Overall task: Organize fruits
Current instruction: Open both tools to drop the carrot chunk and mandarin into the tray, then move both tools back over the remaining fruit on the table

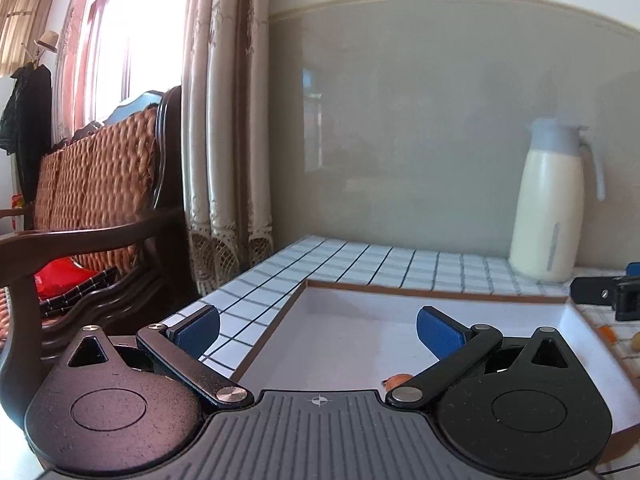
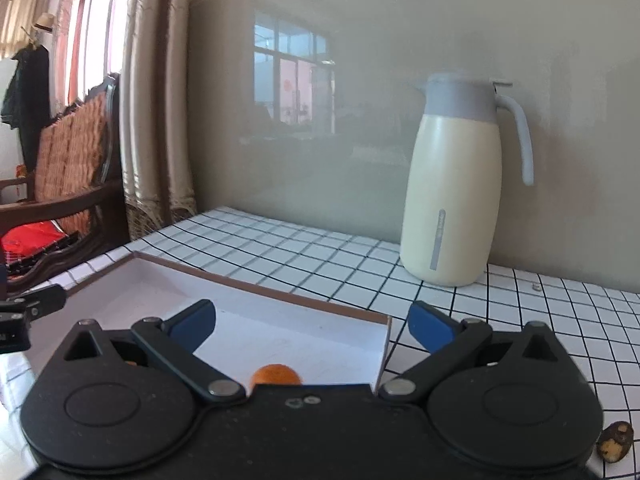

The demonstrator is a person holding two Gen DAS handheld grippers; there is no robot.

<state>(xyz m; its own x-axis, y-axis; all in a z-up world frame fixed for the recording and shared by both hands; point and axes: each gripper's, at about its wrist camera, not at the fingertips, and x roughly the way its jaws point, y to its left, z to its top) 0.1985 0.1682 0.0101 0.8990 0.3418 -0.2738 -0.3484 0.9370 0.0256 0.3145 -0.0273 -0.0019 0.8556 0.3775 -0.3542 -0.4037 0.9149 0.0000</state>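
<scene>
A shallow white box with a brown rim (image 1: 400, 289) (image 2: 256, 288) lies on the white tiled tabletop. A small orange fruit (image 2: 275, 374) lies in its near part; in the left wrist view only its edge shows as an orange sliver (image 1: 396, 380) behind the gripper body. My left gripper (image 1: 318, 330) is open and empty over the box's near left edge. My right gripper (image 2: 311, 326) is open and empty over the box's right end. A brown and yellow fruit piece (image 2: 614, 440) lies on the tiles at the right.
A cream jug with a grey lid and handle (image 2: 456, 184) (image 1: 550, 200) stands at the back against the grey wall. A wicker-backed wooden chair (image 1: 92, 184) and a curtain (image 1: 224, 120) are to the left of the table. Small orange and yellow bits (image 1: 624, 338) lie right of the box.
</scene>
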